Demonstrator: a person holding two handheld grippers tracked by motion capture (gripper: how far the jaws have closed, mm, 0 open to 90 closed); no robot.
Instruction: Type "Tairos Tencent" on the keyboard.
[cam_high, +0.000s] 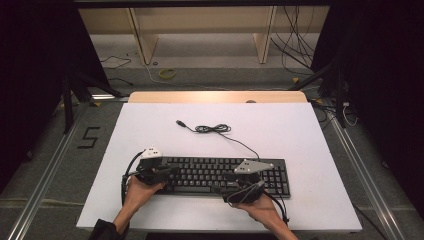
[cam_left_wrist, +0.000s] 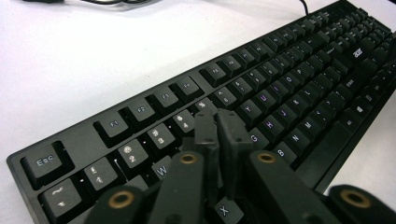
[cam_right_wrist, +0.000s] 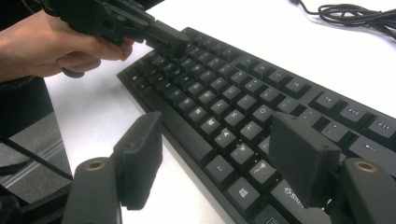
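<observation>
Table (cam_high: 310, 135); both tongs (cam_high: 170, 172) over kbd (cam_high: 220, 175)

A flat black plastic full-size keyboard (cam_high: 220, 175) lies face up in the lower middle of the high view, long side across the white table. Its thin black cable (cam_high: 215, 129), partly coiled, runs from the back edge toward the frame's centre and ends in a plug.

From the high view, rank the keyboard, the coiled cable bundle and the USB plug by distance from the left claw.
1. keyboard: directly under the left claw, at its left end.
2. coiled cable bundle: beyond the keyboard, mid-table.
3. USB plug: slightly farther back, left of the bundle.
</observation>
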